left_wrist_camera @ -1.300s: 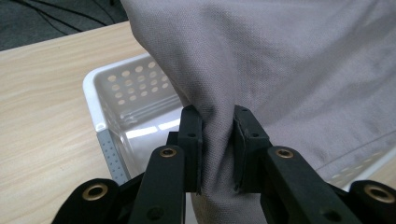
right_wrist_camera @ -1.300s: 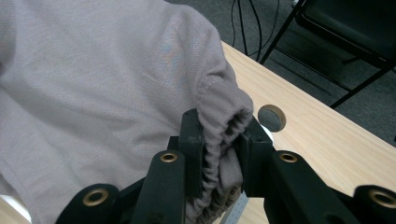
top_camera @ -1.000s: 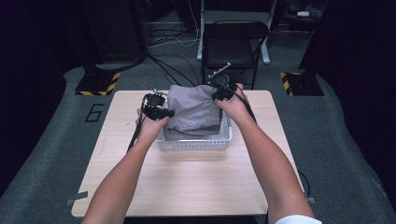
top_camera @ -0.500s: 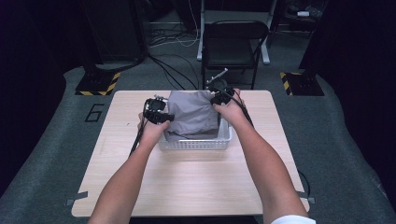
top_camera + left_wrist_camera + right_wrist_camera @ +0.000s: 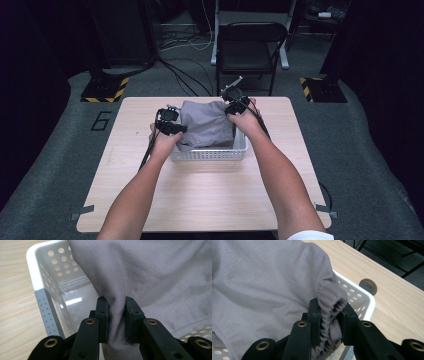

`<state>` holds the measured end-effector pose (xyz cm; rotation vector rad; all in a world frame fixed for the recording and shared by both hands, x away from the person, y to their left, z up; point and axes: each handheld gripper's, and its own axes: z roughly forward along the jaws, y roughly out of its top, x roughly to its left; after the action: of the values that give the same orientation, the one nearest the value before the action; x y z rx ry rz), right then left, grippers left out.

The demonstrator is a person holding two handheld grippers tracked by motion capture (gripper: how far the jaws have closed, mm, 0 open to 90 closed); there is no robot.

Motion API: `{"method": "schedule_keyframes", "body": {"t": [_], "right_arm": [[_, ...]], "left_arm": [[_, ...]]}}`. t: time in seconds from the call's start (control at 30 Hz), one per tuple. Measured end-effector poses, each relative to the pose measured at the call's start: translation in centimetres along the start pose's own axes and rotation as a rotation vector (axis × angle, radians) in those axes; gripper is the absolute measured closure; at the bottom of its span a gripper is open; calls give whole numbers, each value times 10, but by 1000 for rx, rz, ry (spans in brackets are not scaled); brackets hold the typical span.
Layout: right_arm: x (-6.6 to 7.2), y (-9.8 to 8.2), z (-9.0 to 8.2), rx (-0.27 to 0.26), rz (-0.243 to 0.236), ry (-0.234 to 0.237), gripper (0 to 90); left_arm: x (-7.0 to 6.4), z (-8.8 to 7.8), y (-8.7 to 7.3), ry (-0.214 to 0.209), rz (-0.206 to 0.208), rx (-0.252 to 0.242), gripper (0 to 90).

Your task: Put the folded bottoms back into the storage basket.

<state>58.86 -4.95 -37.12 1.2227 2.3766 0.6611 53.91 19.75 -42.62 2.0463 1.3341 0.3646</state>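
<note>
The left gripper [image 5: 116, 320] has its fingers [image 5: 102, 315] clamped on a fold of the grey garment [image 5: 160, 280]; the right gripper [image 5: 329, 322] pinches a bunched, ribbed cuff of the same cloth. The garment hangs between them, sagging into the white perforated basket [image 5: 210, 154], which sits mid-counter [image 5: 200, 195]. A black folding chair [image 5: 252, 50] stands beyond the counter.
</note>
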Motion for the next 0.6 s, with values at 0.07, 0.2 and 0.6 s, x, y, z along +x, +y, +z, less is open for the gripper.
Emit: {"method": "schedule_keyframes", "body": {"t": [0.07, 0.2, 0.6], "right_arm": [[-1, -2, 2, 0, 9, 4, 741], [-2, -6, 7, 2, 38, 16, 740], [2, -12, 19, 22, 56, 23, 738]], "left_arm": [[0, 1, 0, 0, 3, 7, 754], [0, 4, 0, 2, 4, 13, 753], [3, 12, -2, 21, -13, 54, 751]]}}
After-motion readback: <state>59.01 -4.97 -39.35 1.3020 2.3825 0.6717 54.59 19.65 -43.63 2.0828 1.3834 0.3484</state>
